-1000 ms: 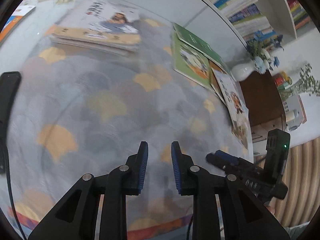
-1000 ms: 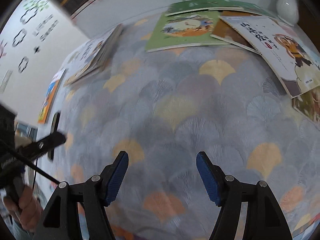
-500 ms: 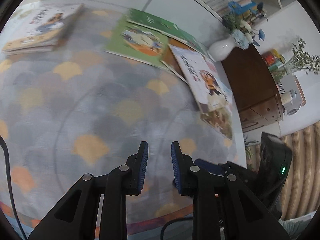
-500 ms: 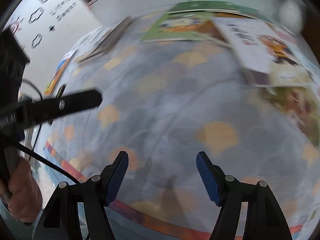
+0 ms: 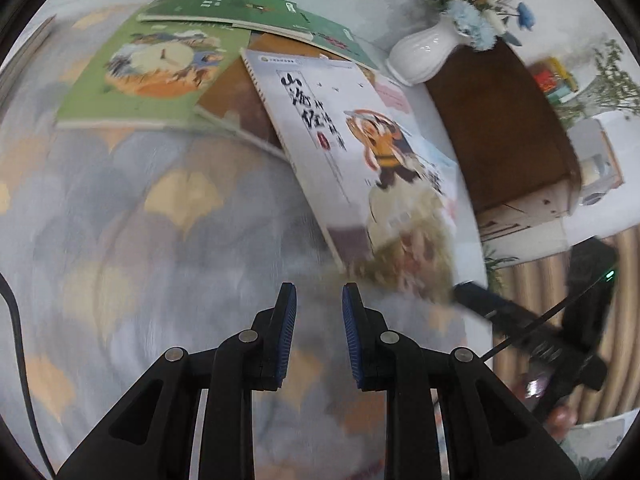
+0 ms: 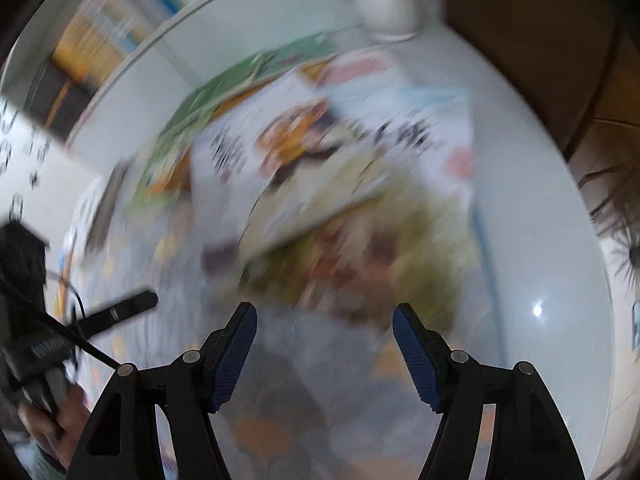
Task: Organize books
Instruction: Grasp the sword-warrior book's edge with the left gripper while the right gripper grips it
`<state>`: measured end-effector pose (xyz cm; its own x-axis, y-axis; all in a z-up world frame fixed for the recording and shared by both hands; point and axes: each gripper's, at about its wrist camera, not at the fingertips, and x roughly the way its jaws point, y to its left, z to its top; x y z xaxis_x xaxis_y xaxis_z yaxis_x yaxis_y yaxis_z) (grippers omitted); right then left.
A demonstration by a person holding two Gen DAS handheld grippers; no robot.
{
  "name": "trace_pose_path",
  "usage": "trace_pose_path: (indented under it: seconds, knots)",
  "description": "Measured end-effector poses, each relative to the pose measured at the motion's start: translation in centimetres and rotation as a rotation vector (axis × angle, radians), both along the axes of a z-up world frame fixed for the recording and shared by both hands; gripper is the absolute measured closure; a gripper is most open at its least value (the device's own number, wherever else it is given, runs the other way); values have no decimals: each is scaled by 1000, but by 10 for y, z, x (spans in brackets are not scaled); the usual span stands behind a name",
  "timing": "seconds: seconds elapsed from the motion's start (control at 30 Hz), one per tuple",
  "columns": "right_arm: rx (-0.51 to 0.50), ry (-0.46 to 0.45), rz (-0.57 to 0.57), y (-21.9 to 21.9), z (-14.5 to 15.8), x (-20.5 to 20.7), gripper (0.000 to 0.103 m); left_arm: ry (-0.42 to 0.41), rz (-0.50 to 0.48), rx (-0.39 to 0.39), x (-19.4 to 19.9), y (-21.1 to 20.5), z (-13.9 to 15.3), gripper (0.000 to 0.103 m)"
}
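Note:
Several books lie overlapped at the far side of the patterned tablecloth (image 5: 160, 240): a light green book (image 5: 148, 76), a dark green one (image 5: 256, 10), a brown one (image 5: 240, 92) and on top a white book with a cartoon figure (image 5: 352, 152). An olive-toned book (image 5: 404, 264) sticks out from under the white one. My left gripper (image 5: 319, 312) hovers just short of the white book's near corner, nearly shut with a narrow gap and nothing in it. In the blurred right wrist view, my right gripper (image 6: 325, 332) stands open and empty in front of the olive book (image 6: 360, 256).
A white vase with flowers (image 5: 420, 56) stands at the table's far right edge beside a brown cabinet (image 5: 500, 128). Another stack of books (image 5: 24, 56) shows at the far left. A black cable (image 5: 16, 340) runs along the left. A hand grips the left tool (image 6: 48, 420).
Both grippers have swept to the right across the table, from its middle to the overlapped books. The book stack has slid to the left edge of view. Neither jaw opening changed.

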<state>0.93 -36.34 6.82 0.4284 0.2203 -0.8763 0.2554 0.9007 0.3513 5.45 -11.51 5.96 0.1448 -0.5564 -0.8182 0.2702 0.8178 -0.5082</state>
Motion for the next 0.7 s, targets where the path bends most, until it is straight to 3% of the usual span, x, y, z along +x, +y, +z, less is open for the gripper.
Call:
trace_pose_path:
  seconds: [0.17,0.23,0.5,0.7]
  knots:
    - [-77,-42,-15,-16,7,43,36,25,42,8,27,-13,-6,82]
    - [-83,-59,15,-12,6,59,55,41,61,11,35,-16,-12,82]
    - [-125,-23,15,-18,-26,110,55,75,40,-17,48,-30,-23,81]
    - [-113,-2,60,-5,-29,109,53,81,-17,-40,46,-37,-25,80]
